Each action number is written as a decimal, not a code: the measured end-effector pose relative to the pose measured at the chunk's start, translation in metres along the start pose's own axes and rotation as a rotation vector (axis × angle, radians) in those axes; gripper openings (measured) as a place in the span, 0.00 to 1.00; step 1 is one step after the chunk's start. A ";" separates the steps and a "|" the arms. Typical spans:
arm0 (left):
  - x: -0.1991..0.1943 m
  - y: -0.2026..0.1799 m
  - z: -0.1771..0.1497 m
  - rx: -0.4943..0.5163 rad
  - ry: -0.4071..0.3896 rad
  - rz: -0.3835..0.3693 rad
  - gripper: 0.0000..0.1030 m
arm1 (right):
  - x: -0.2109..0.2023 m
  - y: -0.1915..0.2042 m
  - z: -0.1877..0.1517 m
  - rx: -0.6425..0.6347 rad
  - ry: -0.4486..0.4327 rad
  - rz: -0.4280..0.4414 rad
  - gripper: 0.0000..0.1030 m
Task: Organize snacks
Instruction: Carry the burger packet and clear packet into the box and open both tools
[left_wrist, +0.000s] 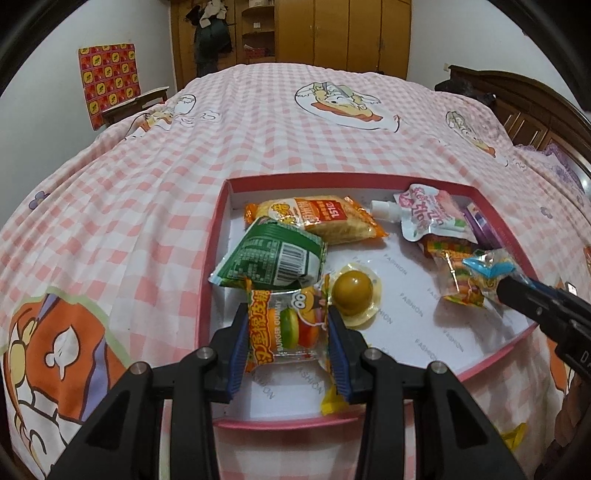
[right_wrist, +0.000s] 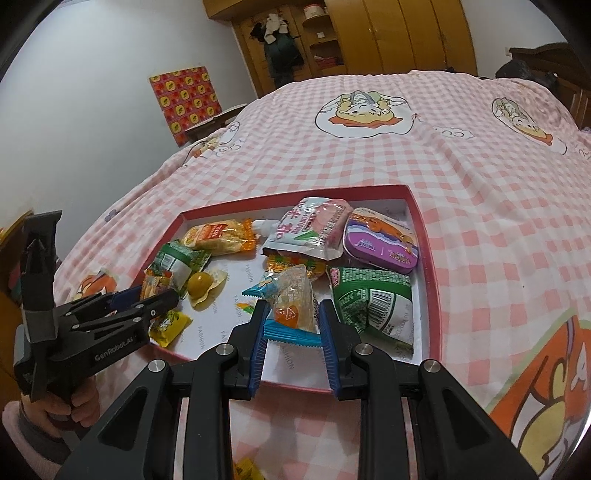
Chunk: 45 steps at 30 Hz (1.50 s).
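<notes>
My left gripper (left_wrist: 287, 314) is shut on a burger gummy packet (left_wrist: 291, 328), its blue pads pressing both sides, over the near left part of a red-rimmed box (left_wrist: 332, 178). In the right wrist view that left gripper (right_wrist: 166, 295) comes in from the left with the same packet (right_wrist: 155, 282). My right gripper (right_wrist: 294, 306) is shut on a clear candy packet with blue serrated edges (right_wrist: 291, 314) over the box's near side (right_wrist: 295, 195). The left wrist view shows the right gripper (left_wrist: 506, 290) at the right edge, gripping that packet (left_wrist: 487, 269).
In the box lie a green packet (left_wrist: 273, 258), an orange noodle snack (left_wrist: 317, 218), a round yellow-brown jelly (left_wrist: 351, 291), a white-pink pouch (right_wrist: 310, 229), a purple tin (right_wrist: 384, 243) and a second green packet (right_wrist: 373, 302). The box rests on a pink checked bedspread (left_wrist: 184, 166). A hand (right_wrist: 74, 402) holds the left gripper.
</notes>
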<state>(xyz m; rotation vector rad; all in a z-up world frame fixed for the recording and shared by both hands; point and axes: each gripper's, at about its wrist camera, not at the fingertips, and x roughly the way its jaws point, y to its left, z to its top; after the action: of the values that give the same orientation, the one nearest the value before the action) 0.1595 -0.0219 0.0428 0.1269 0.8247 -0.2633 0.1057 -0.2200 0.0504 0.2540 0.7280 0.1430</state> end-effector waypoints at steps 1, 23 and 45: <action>0.001 0.000 0.000 0.002 0.000 0.001 0.40 | 0.001 -0.001 0.000 0.002 -0.001 -0.001 0.27; 0.003 -0.003 -0.001 0.018 -0.006 0.009 0.40 | 0.011 -0.009 -0.005 0.019 -0.018 0.005 0.27; 0.000 -0.005 0.000 -0.001 0.013 -0.024 0.45 | 0.014 -0.012 -0.008 0.008 -0.026 -0.014 0.27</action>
<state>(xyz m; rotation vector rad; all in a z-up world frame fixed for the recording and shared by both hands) 0.1582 -0.0272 0.0431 0.1183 0.8397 -0.2852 0.1115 -0.2266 0.0326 0.2575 0.7045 0.1229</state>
